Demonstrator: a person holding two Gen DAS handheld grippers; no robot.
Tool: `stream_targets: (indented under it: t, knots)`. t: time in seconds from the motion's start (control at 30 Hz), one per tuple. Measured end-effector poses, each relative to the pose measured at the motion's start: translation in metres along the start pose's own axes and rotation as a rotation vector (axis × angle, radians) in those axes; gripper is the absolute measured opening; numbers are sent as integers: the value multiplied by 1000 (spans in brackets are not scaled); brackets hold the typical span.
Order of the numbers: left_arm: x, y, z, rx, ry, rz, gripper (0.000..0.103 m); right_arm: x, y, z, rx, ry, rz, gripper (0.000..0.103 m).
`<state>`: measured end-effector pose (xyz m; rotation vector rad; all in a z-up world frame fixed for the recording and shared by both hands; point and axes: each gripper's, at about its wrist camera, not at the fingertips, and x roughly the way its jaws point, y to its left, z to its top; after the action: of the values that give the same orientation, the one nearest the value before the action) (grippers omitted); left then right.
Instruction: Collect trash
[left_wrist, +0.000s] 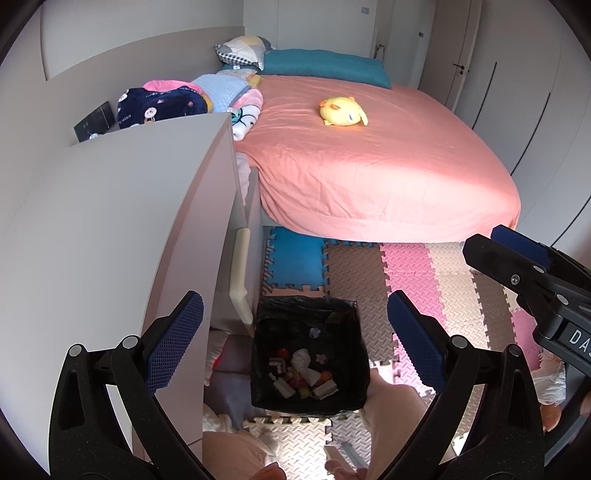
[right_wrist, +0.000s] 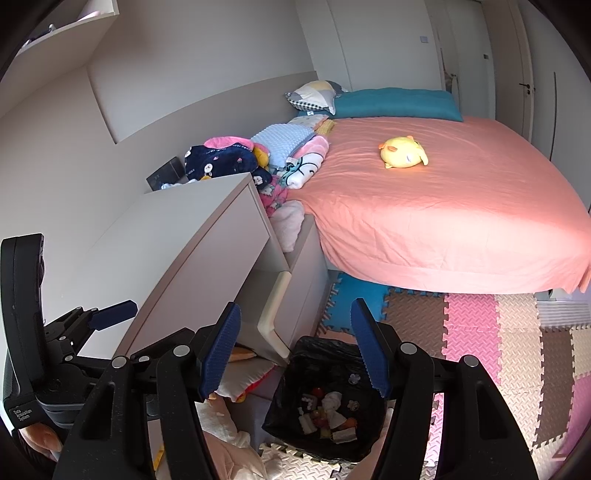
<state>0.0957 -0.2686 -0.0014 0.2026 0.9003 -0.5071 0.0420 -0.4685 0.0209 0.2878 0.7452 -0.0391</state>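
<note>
Both tongs hang over the floor w/ nothing in them. Left gripper (left_wrist: 295, 332) has its jaws spread wide, blue pads apart, empty gap between. Right gripper (right_wrist: 295, 345) also stands open w/ a narrower gap, nothing gripped. Trash bin (left_wrist: 258, 369), lined w/ a black bag, sits on the floor directly below & just ahead of both tongs, framed between the fingers in each wrist view. Inside, at the bottom, lies the trash (left_wrist: 303, 376): crumpled white paper/tissue, small wrappers, a few red & orange bits. Foam puzzle mat (left_wrist: 417, 266), pink/brown/cream/blue tiles, covers the floor under & to the right of the bin. White cabinet (left_wrist: 110, 221) stands close on the left of the tongs, its corner right beside the bin, w/ a cream bumper strip on its edge. Further ahead, well past the bin, is the bed (left_wrist: 369, 166) w/ a pink sheet; yellow plush toy (left_wrist: 343, 110) lies on it, teal pillow (left_wrist: 325, 66) at the far end, folded blankets & clothes piled on the bed's left side. Right gripper's body shows at the left view's right edge, near it.
</note>
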Motion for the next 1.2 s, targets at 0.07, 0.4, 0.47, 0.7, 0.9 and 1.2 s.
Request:
stream_targets:
  t: [0.07, 0.4, 0.47, 0.7, 0.9, 1.2]
  knots:
    - [0, -1, 0, 8, -3, 4, 96, 0, 0, 0, 0, 0, 0, 63]
    - [0, 0, 0, 11, -9, 26, 96, 0, 0, 0, 0, 2, -1, 63]
    - [-1, 1, 1, 10, -12, 20, 96, 1, -2, -1, 0, 3, -2, 63]
    - [-1, 0, 1, 10, -13, 11, 96, 1, -4, -2, 2, 2, -2, 63]
    - [-2, -1, 0, 2, -20, 7, 96, 1, -4, -2, 1, 3, -3, 63]
    - [-3, -4, 0, 13, -30, 6, 96, 1, -4, -2, 2, 3, -3, 63]
